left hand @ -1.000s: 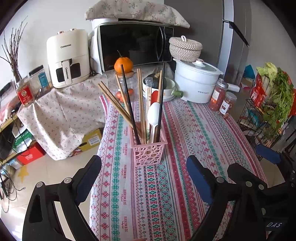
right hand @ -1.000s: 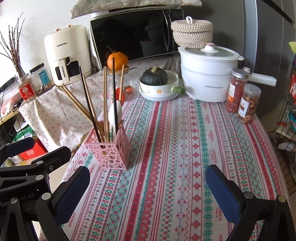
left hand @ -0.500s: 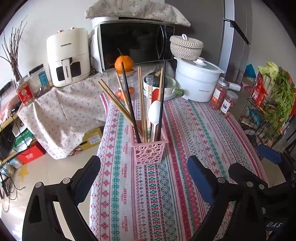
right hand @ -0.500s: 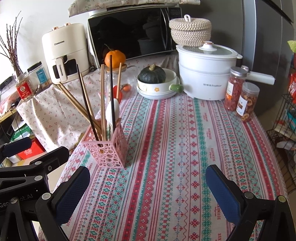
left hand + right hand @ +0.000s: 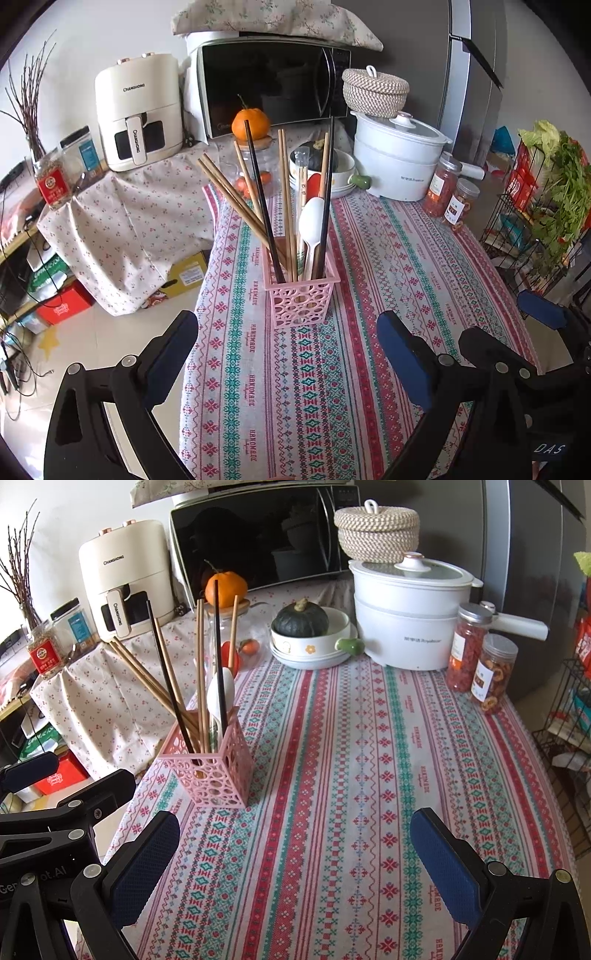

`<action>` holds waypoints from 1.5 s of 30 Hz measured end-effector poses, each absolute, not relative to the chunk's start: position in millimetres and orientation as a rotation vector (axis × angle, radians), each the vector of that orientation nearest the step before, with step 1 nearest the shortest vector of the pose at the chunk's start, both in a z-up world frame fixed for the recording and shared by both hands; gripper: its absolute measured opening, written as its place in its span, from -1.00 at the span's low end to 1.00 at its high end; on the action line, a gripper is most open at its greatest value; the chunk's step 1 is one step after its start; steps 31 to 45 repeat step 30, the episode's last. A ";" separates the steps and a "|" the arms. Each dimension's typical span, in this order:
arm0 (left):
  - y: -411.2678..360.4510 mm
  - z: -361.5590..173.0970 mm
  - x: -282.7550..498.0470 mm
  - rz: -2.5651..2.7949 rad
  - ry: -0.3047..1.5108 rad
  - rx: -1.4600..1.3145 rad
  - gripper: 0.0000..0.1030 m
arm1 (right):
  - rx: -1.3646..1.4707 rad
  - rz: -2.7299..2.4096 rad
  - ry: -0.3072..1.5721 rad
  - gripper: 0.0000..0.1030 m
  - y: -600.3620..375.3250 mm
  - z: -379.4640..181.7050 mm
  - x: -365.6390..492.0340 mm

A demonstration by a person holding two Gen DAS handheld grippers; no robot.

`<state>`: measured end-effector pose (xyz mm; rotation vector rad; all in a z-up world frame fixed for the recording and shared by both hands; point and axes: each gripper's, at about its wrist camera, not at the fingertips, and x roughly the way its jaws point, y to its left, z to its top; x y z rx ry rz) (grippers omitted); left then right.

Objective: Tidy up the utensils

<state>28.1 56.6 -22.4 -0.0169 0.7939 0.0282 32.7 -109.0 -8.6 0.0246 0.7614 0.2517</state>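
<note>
A pink lattice utensil holder (image 5: 300, 300) stands on the patterned tablecloth (image 5: 388, 266) near the table's left edge. It holds several wooden chopsticks (image 5: 284, 199), black chopsticks (image 5: 260, 199) and a white spoon (image 5: 311, 225), all upright or leaning. It also shows in the right wrist view (image 5: 212, 771). My left gripper (image 5: 288, 354) is open and empty, just in front of the holder. My right gripper (image 5: 295, 853) is open and empty, over the tablecloth to the right of the holder.
At the back stand a white pot (image 5: 410, 613), two snack jars (image 5: 480, 661), a bowl with a dark squash (image 5: 303, 620), a jar topped with an orange (image 5: 251, 123), a microwave (image 5: 273, 85) and an air fryer (image 5: 138, 110). A wire rack of greens (image 5: 550, 192) stands right.
Both grippers have drifted slightly, so the holder sits a little nearer and more to the right in the left wrist view. Nothing was taken or let go.
</note>
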 end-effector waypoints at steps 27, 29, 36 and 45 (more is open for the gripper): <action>56.5 -23.1 28.4 0.030 0.808 -0.037 0.91 | 0.033 0.249 0.768 0.99 -108.4 -8.7 32.3; 56.0 -23.3 28.2 0.031 0.806 -0.036 0.91 | 0.032 0.248 0.769 0.99 -108.5 -8.8 32.5; 56.1 -23.3 28.3 0.031 0.806 -0.035 0.91 | 0.033 0.248 0.770 0.99 -108.5 -8.7 32.8; 56.1 -23.3 28.3 0.031 0.806 -0.035 0.91 | 0.033 0.248 0.770 0.99 -108.5 -8.7 32.8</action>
